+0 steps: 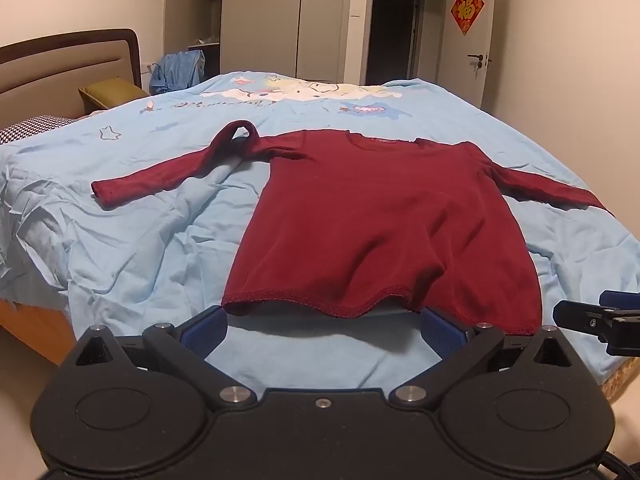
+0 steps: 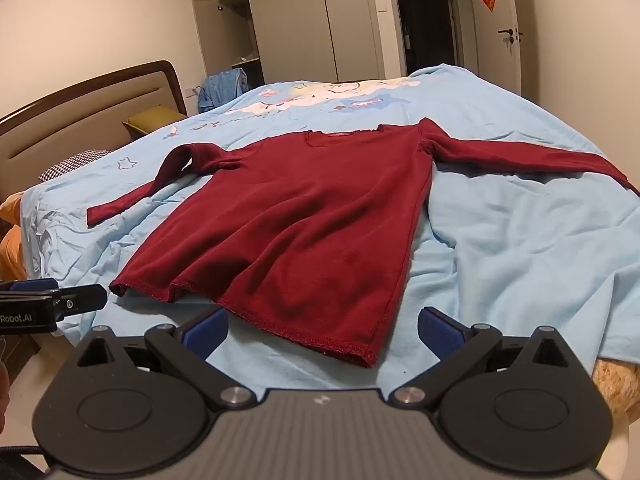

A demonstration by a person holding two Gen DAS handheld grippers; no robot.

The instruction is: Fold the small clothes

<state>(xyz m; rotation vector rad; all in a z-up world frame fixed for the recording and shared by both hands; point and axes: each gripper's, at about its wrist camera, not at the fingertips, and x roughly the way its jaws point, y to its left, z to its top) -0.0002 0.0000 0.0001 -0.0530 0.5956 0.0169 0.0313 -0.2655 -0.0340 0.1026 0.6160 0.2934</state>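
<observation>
A dark red long-sleeved shirt (image 1: pixel 372 216) lies flat on the light blue bedsheet (image 1: pixel 132 248), neck away from me, hem toward me. Its left sleeve (image 1: pixel 172 172) bends back on itself near the shoulder; its right sleeve (image 2: pixel 532 160) stretches out straight. My left gripper (image 1: pixel 322 330) is open, just short of the hem, fingers either side of the hem's left part. My right gripper (image 2: pixel 322 330) is open, just short of the hem's right corner (image 2: pixel 368 356). Each gripper's tip shows in the other view: the right one (image 1: pixel 588 320), the left one (image 2: pixel 80 298).
The bed has a padded headboard (image 1: pixel 68 68) at the left, with an olive pillow (image 1: pixel 112 94) and a checked pillow (image 1: pixel 36 126). A wardrobe (image 1: pixel 280 16) and a dark doorway (image 1: pixel 394 32) stand behind. The bed's near edge (image 1: pixel 32 320) drops to the floor.
</observation>
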